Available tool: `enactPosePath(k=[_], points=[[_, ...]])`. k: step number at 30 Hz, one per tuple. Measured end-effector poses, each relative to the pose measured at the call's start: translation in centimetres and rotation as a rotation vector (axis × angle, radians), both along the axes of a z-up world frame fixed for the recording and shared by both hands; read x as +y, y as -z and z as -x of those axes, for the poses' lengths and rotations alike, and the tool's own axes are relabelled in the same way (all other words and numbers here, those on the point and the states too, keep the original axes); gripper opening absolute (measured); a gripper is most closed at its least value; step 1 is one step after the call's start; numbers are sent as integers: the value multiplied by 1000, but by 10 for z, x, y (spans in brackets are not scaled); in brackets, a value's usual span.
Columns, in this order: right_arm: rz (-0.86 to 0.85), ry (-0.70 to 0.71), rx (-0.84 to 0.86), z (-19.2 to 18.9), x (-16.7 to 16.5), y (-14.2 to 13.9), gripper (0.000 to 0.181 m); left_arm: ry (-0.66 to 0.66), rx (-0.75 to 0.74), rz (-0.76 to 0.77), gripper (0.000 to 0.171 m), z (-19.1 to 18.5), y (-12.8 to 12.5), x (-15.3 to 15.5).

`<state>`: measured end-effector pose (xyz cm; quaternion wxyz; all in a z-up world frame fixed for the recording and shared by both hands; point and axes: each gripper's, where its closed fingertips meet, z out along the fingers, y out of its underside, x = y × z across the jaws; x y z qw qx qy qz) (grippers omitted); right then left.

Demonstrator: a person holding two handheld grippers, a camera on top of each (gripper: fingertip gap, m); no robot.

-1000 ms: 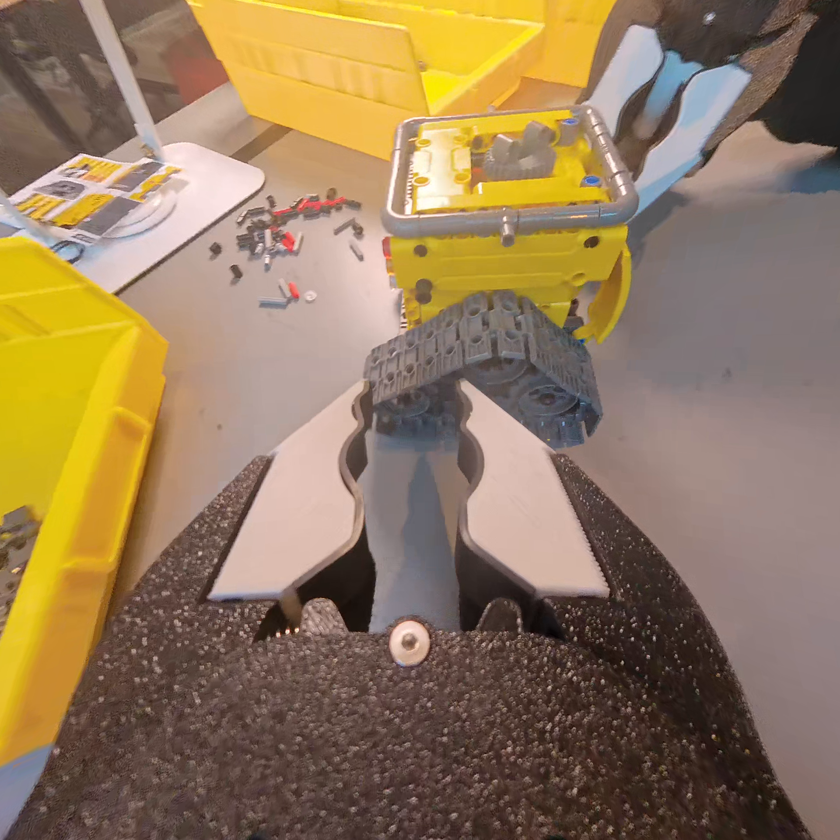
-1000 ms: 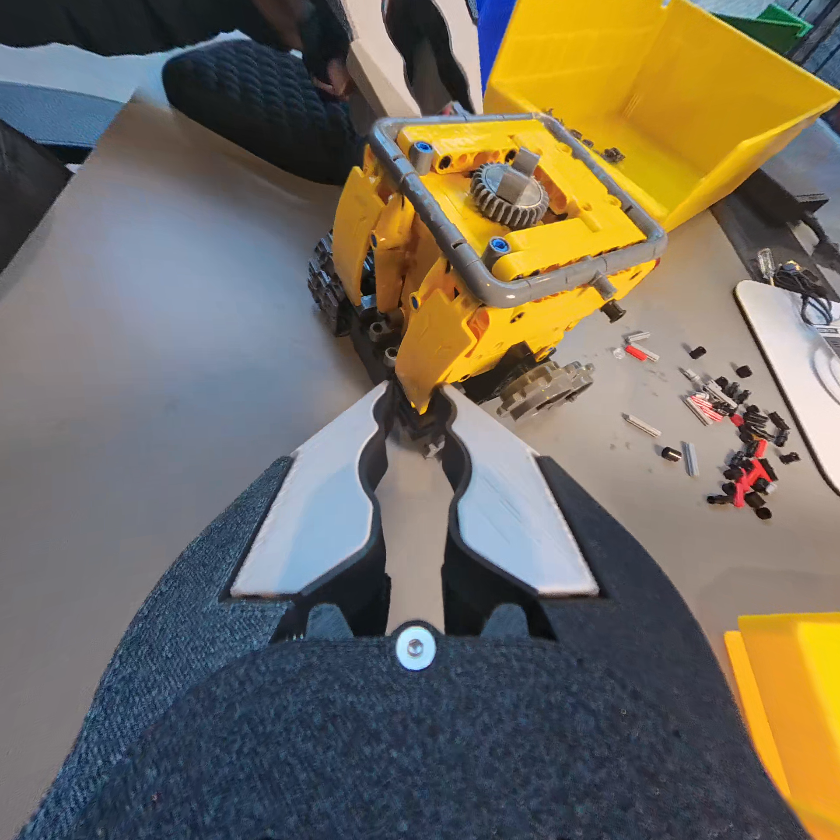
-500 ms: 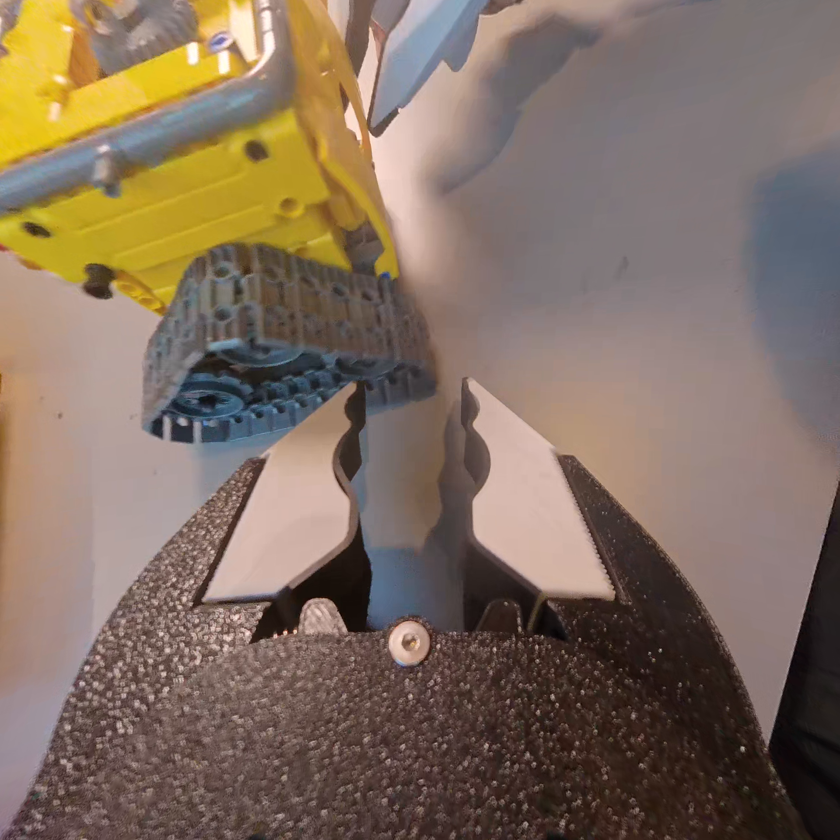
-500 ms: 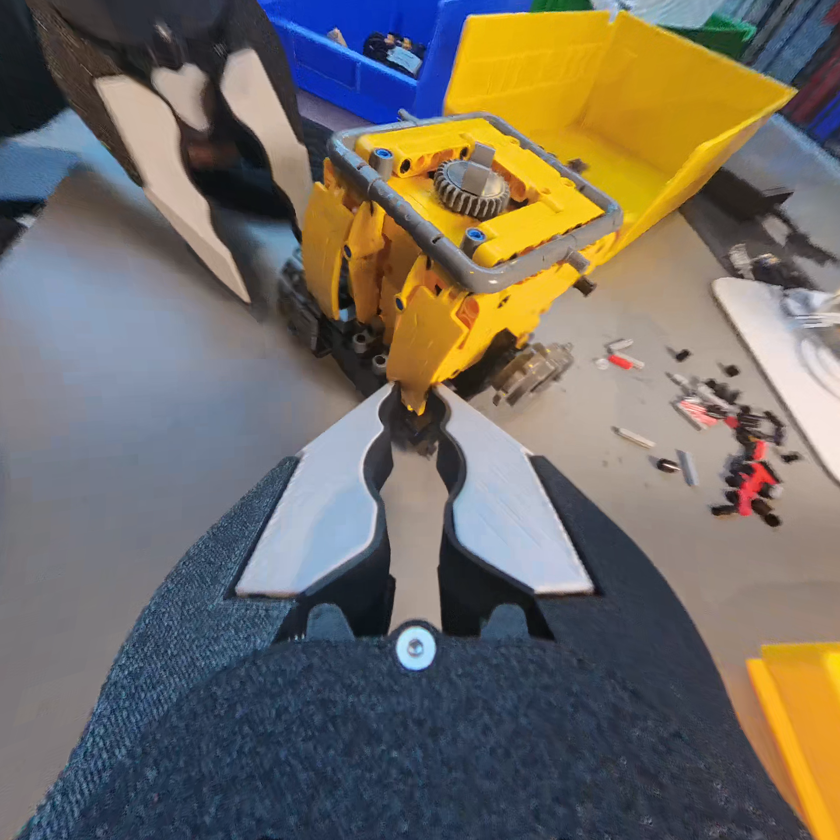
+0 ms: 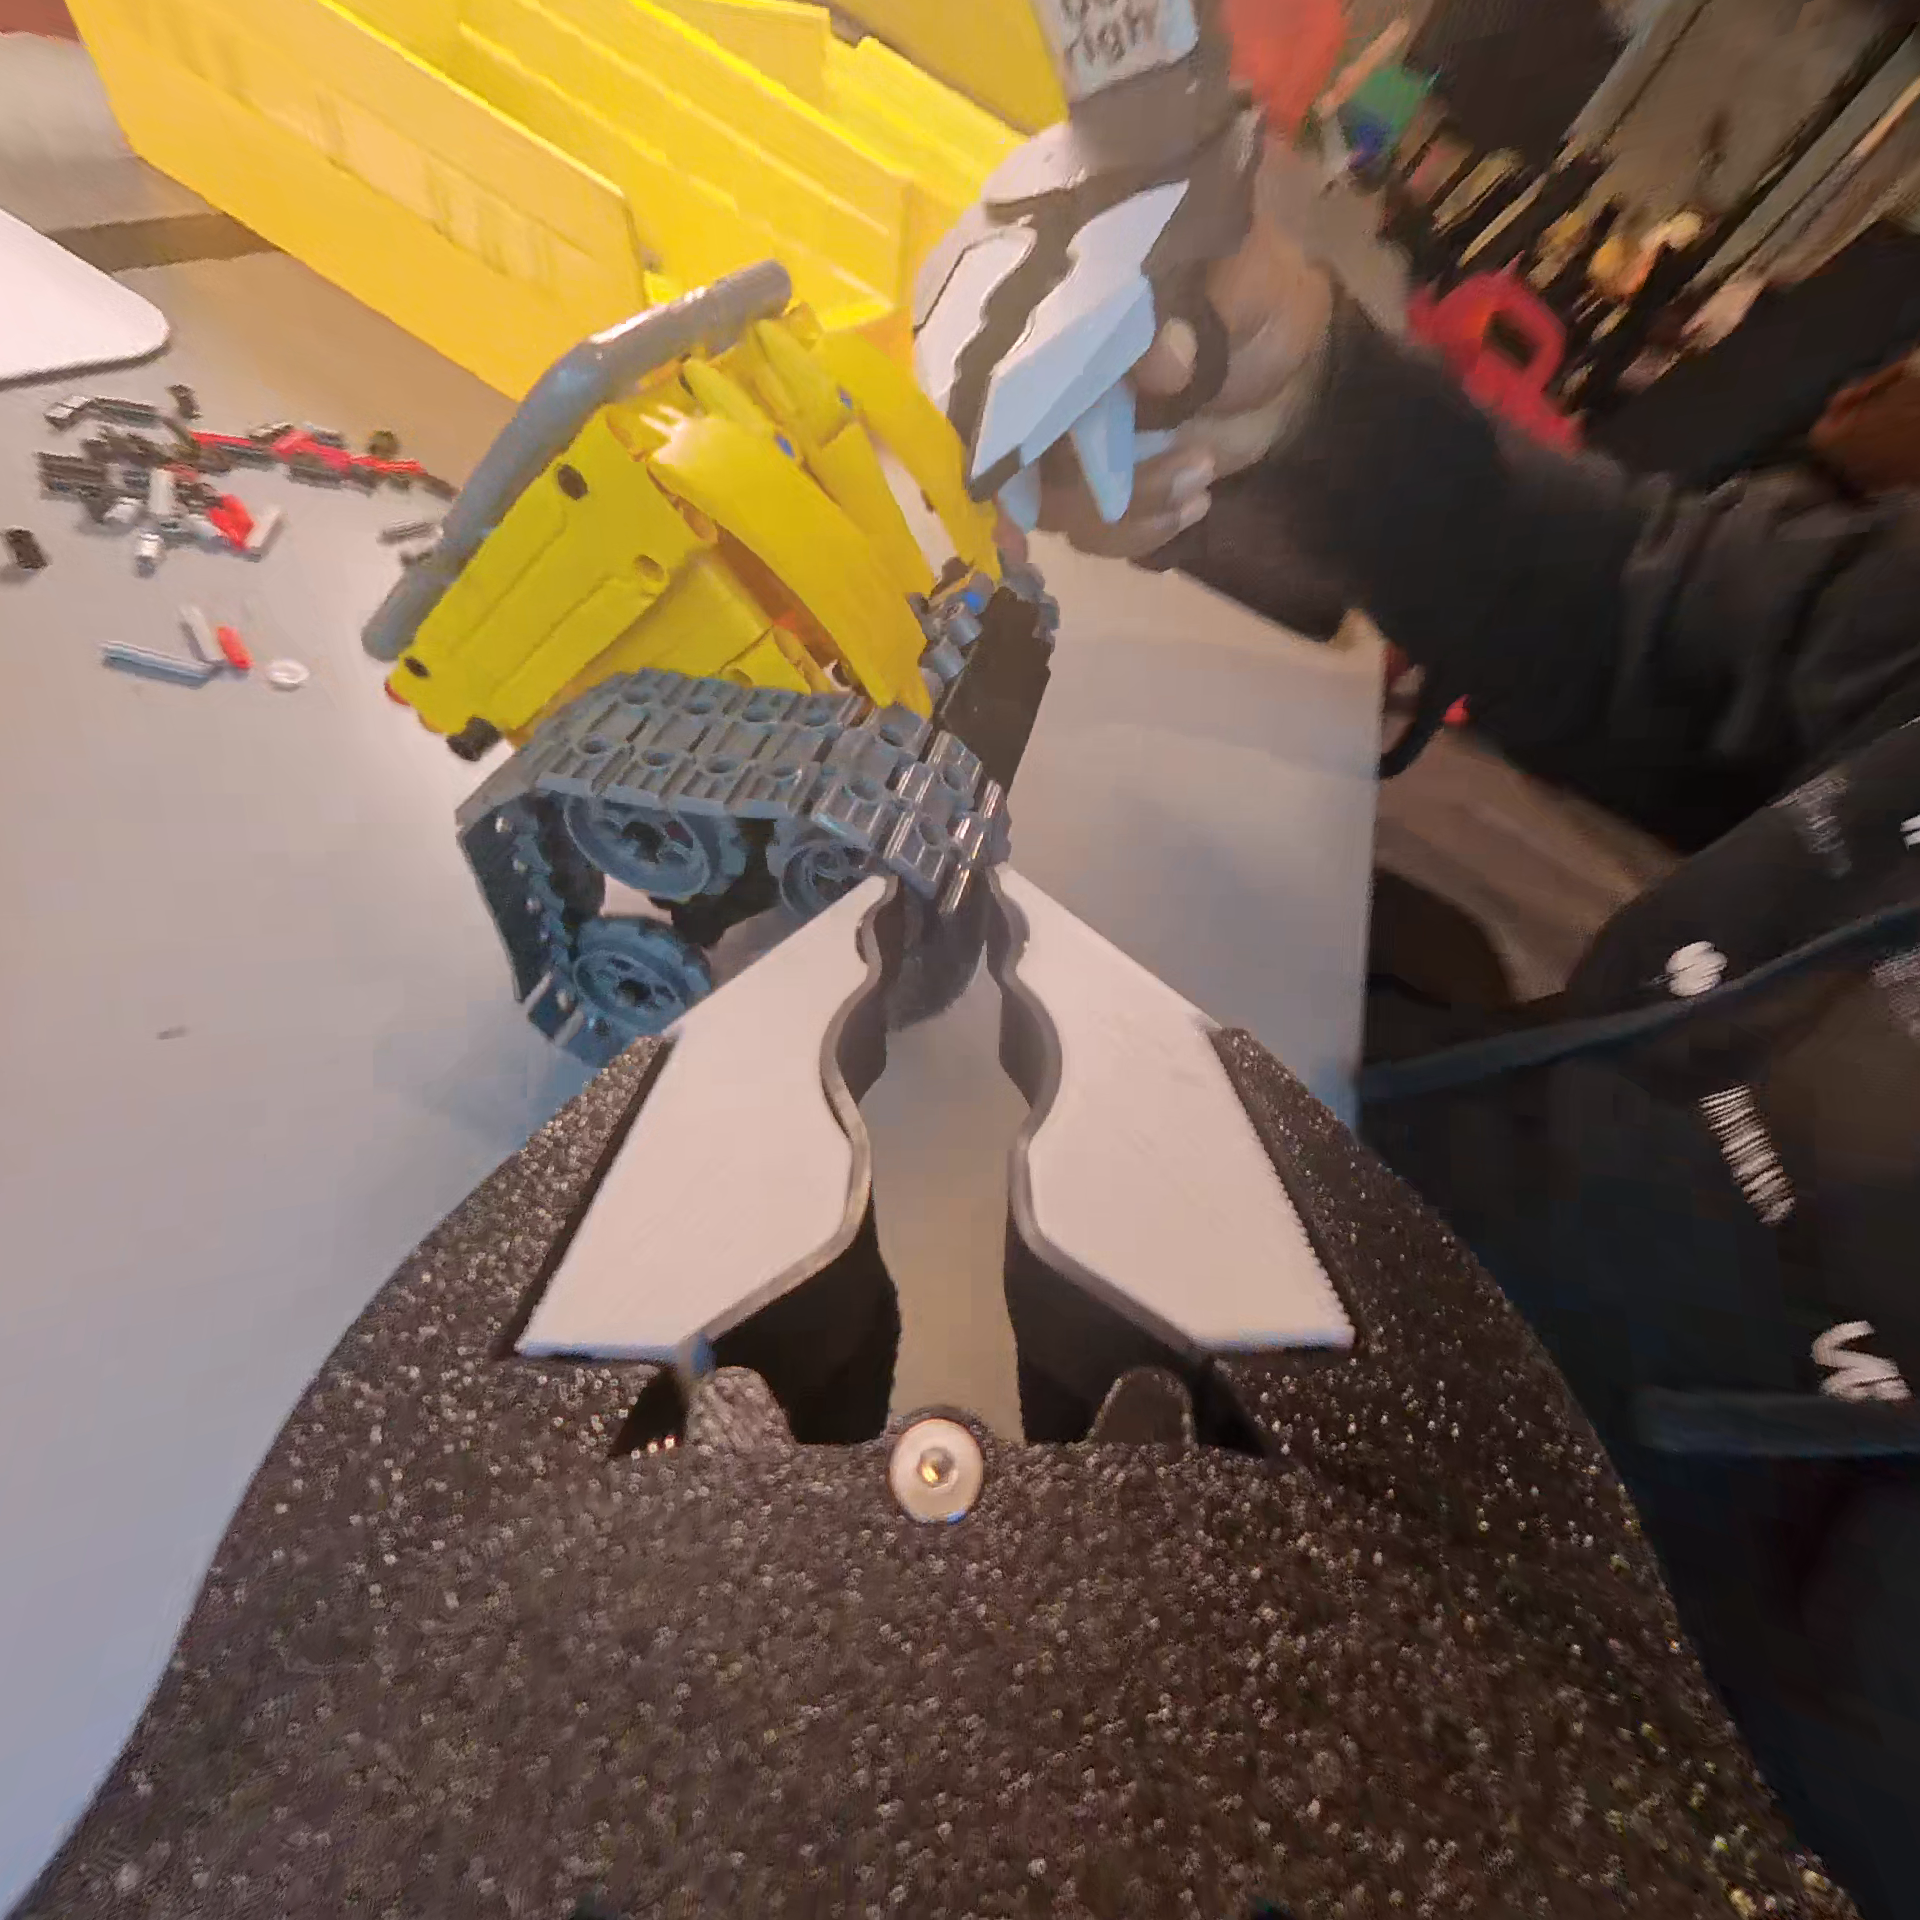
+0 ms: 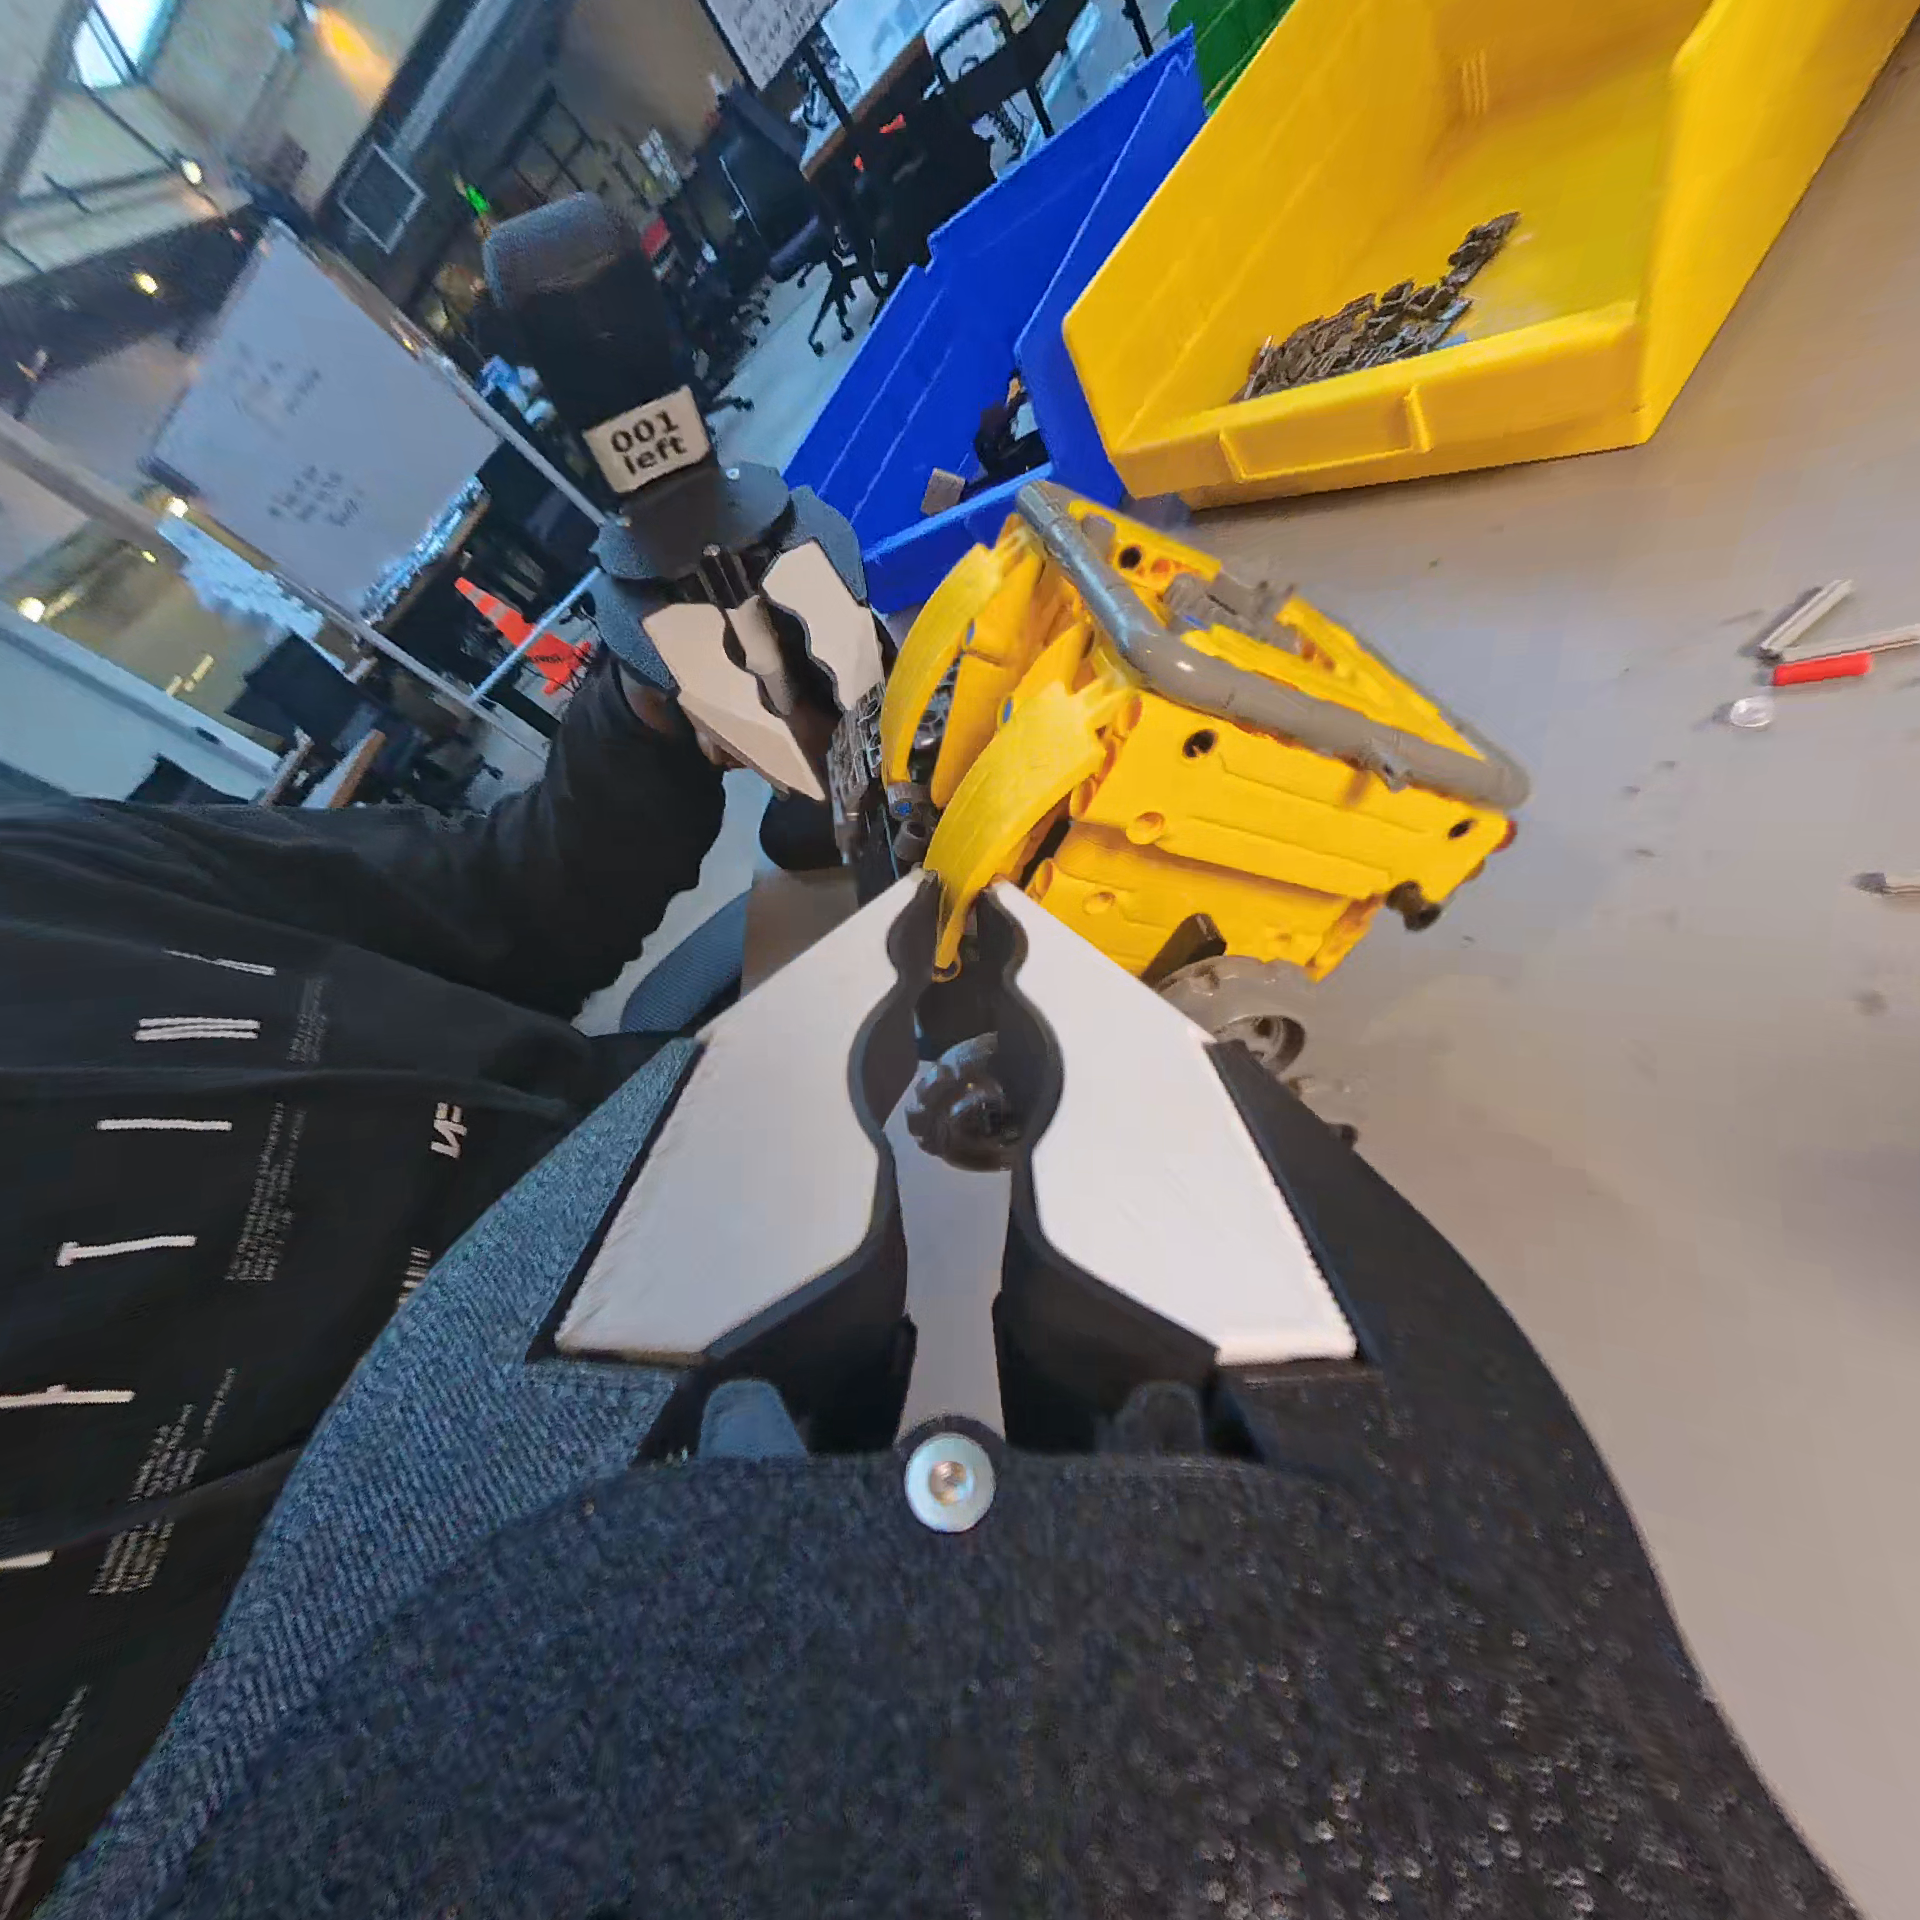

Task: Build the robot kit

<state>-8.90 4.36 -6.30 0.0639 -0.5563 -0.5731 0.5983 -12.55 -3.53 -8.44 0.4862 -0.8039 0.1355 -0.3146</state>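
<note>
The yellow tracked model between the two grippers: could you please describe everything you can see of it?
The yellow tracked model looks built from plastic bricks: yellow panelled body, curved yellow side panels, a grey tube frame round its top, and grey link tracks over grey wheels. It is steeply tilted over the grey table. The left gripper is shut on the track's end; the right gripper is shut on the tip of a curved yellow panel. A dark gear shows between the right gripper's fingers.

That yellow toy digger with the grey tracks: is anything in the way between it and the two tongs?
Nothing visible. The left tongs are closed on the grey track at one end of the yellow toy digger. The right tongs pinch a curved yellow panel on its side. The digger is tilted.
</note>
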Motion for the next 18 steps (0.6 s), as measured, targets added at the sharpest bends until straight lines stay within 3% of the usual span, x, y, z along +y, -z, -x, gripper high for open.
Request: enactPosePath(k=[6, 18], points=[[76, 60, -38, 7, 25, 3, 9, 24, -234, 69, 14, 11, -15, 23], [146, 86, -67, 20, 47, 14, 11, 62, -355, 64, 17, 22, -18, 37]])
